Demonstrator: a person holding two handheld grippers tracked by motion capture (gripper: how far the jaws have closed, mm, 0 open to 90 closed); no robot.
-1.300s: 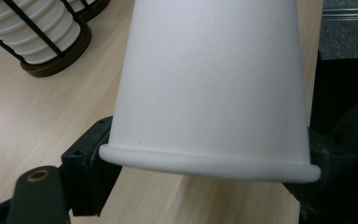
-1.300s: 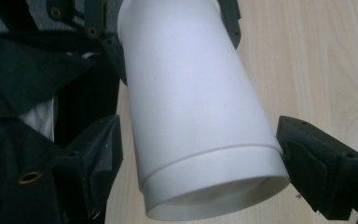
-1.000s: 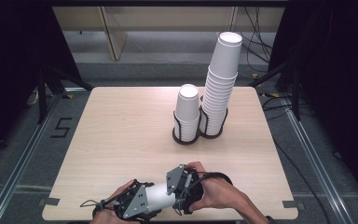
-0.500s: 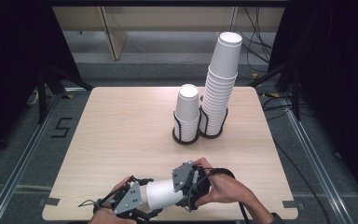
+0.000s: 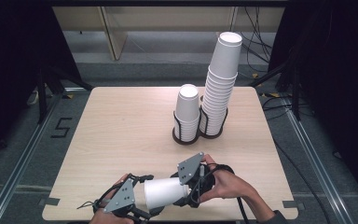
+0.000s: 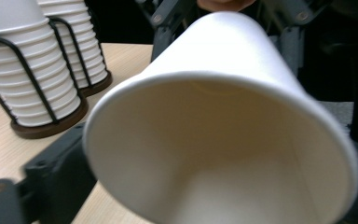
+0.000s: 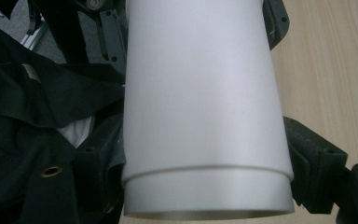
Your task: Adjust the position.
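White paper cup (image 5: 164,192), smooth tapered cone, btwn both grippers' jaws

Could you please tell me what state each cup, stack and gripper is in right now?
paper cup: on its side, carried off the table.
right gripper: shut on the paper cup's base end.
left gripper: open; its jaws have just been opening, with the cup's rim end between them.
short stack: upright in its wire holder.
tall stack: upright in the neighbouring wire holder.
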